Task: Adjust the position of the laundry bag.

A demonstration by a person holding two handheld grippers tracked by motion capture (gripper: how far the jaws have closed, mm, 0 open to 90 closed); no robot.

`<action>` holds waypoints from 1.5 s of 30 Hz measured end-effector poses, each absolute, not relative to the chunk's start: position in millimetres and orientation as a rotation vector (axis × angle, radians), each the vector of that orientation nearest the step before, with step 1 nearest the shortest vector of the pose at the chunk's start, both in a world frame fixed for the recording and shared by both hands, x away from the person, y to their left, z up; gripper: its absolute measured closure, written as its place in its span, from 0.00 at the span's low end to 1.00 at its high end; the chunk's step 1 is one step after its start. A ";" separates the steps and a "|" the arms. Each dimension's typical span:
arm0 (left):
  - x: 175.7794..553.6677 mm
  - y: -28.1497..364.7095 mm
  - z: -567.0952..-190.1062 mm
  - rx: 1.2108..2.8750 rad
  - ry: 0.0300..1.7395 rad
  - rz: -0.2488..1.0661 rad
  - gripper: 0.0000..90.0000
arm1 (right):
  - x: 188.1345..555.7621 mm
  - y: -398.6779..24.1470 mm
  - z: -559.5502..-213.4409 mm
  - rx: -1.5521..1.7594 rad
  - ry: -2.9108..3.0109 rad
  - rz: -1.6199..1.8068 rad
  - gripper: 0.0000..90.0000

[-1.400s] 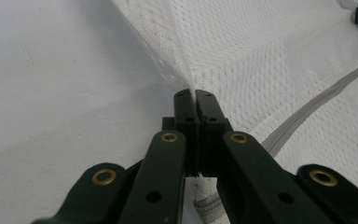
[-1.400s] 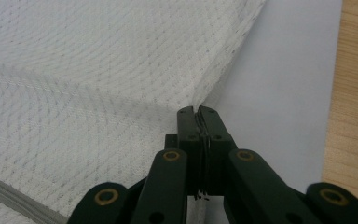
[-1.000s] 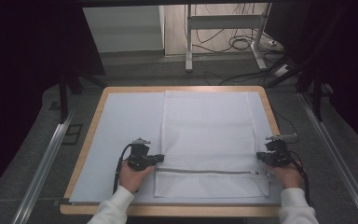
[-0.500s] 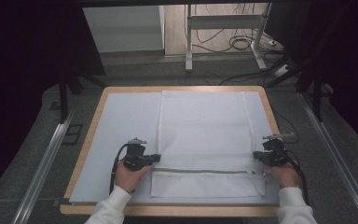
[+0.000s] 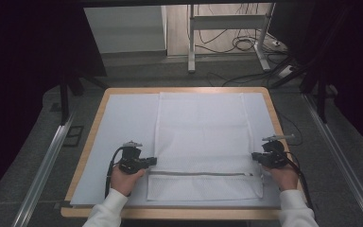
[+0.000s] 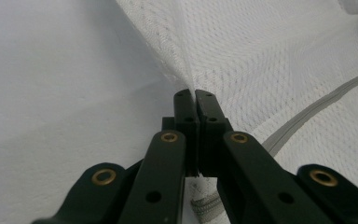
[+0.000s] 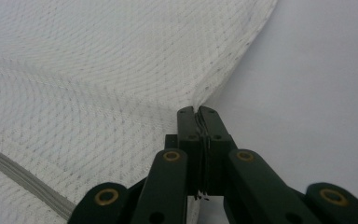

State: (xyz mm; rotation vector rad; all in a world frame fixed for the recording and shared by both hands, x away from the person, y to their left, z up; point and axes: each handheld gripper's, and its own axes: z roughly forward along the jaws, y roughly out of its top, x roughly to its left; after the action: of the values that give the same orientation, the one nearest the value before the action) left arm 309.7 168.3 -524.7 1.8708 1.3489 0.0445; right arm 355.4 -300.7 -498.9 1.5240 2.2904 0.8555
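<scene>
A white mesh laundry bag (image 5: pixel 201 137) with a grey zipper (image 5: pixel 198 174) lies flat on the white-covered table (image 5: pixel 123 123). My left gripper (image 5: pixel 153 161) is shut on the bag's left edge near the zipper; in the left gripper view the jaws pinch the mesh (image 6: pixel 261 56) at their tips (image 6: pixel 195 95). My right gripper (image 5: pixel 255 157) is shut on the bag's right edge; in the right gripper view the mesh (image 7: pixel 98 70) is clamped between the closed jaws (image 7: pixel 197 112). The zipper band (image 6: pixel 317 107) runs off to the right, and shows at lower left (image 7: pixel 23 179) in the right gripper view.
The table has a wooden rim (image 5: pixel 90 137). Metal rails (image 5: pixel 47 165) run along both sides on the grey floor. A metal frame and loose cables (image 5: pixel 236 45) stand beyond the table's far edge.
Both hands and the bag's near part have shifted slightly toward the left; the grips have stayed shut on the edges.
</scene>
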 end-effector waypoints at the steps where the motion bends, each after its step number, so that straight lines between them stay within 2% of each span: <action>1: 309.3 169.1 -524.4 1.872 1.349 0.045 1.00 | 354.8 -300.0 -499.1 1.524 2.291 0.857 0.97; 45: 294.7 226.5 -532.0 1.844 1.456 0.091 0.99 | 348.3 -245.2 -506.7 1.394 2.410 0.930 0.97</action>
State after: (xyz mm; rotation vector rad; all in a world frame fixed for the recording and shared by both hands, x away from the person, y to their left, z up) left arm 294.7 226.5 -532.0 1.8437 1.4556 0.0913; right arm 348.3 -245.2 -506.7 1.3945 2.4101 0.9296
